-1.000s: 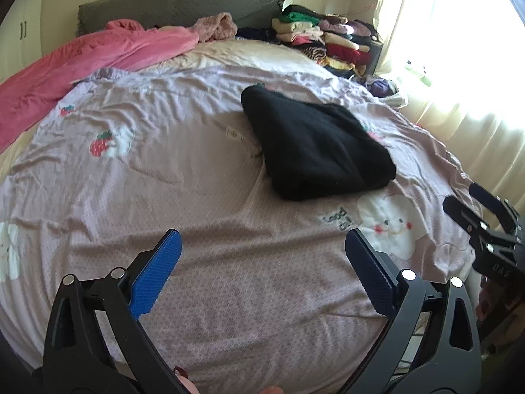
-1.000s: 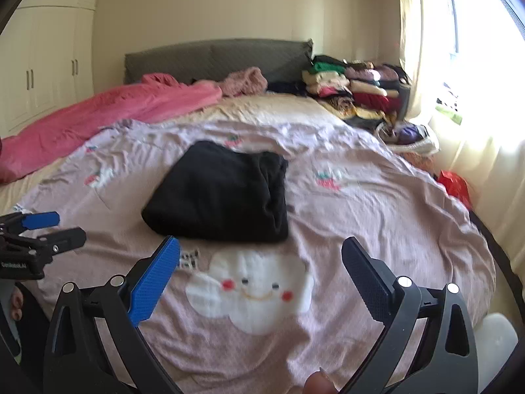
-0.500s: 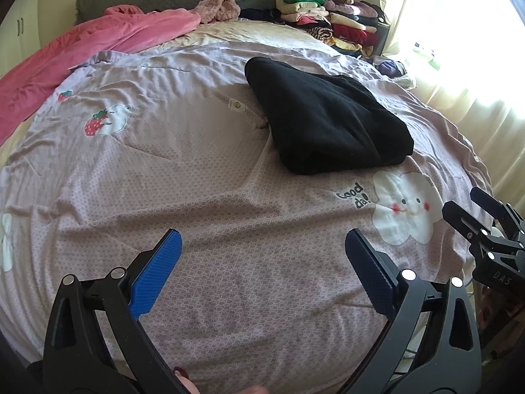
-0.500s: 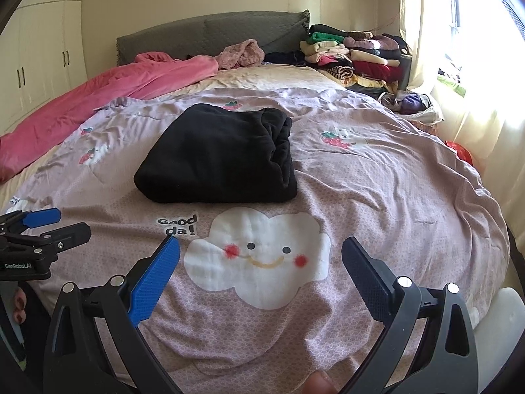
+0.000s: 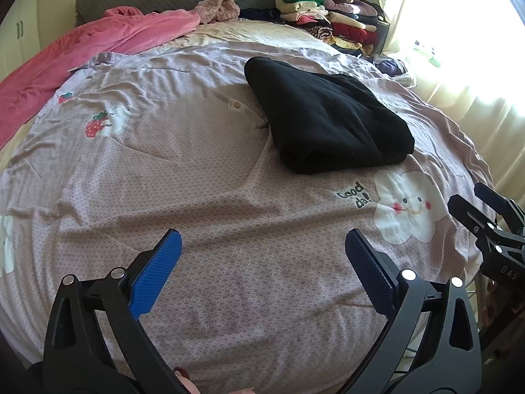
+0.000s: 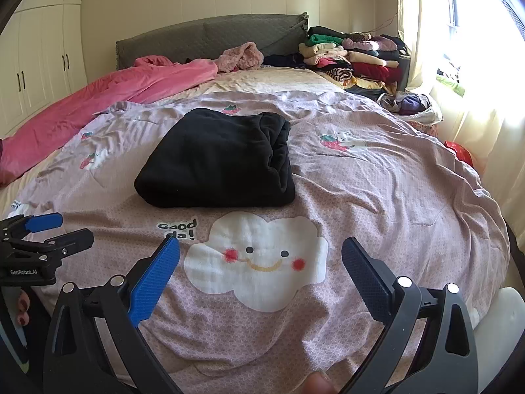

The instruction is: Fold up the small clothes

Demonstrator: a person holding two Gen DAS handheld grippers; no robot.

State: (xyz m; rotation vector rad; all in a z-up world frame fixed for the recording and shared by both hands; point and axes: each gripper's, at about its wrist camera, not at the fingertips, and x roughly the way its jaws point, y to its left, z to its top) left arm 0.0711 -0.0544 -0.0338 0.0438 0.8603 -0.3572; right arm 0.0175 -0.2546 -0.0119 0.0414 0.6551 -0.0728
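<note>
One black folded garment (image 6: 216, 161) is seen lying on the lilac bedspread (image 6: 393, 190), just behind the single white smiling cloud print (image 6: 259, 259) and its "Good da!" lettering (image 6: 177, 229). No second loose garment is seen on the spread. Two grippers are counted. The left gripper (image 5: 262, 275) is held low over the near part of the spread, jaws spread wide, nothing gripped between the two blue pads. The right gripper (image 6: 261, 271) is held just above the cloud print, jaws likewise wide apart and empty. Each gripper is caught in the other's view: the right one at the right edge of the left wrist view, the left one at the left edge of the right wrist view. Neither is touching the garment; both are kept apart from it. Three strawberry prints can be made out in the right wrist view. One pink blanket (image 6: 108, 98) is sprawled at the left, one grey headboard (image 6: 210, 39) stands behind, and one tall stack of folded clothes (image 6: 354, 59) is piled at the far right corner.
</note>
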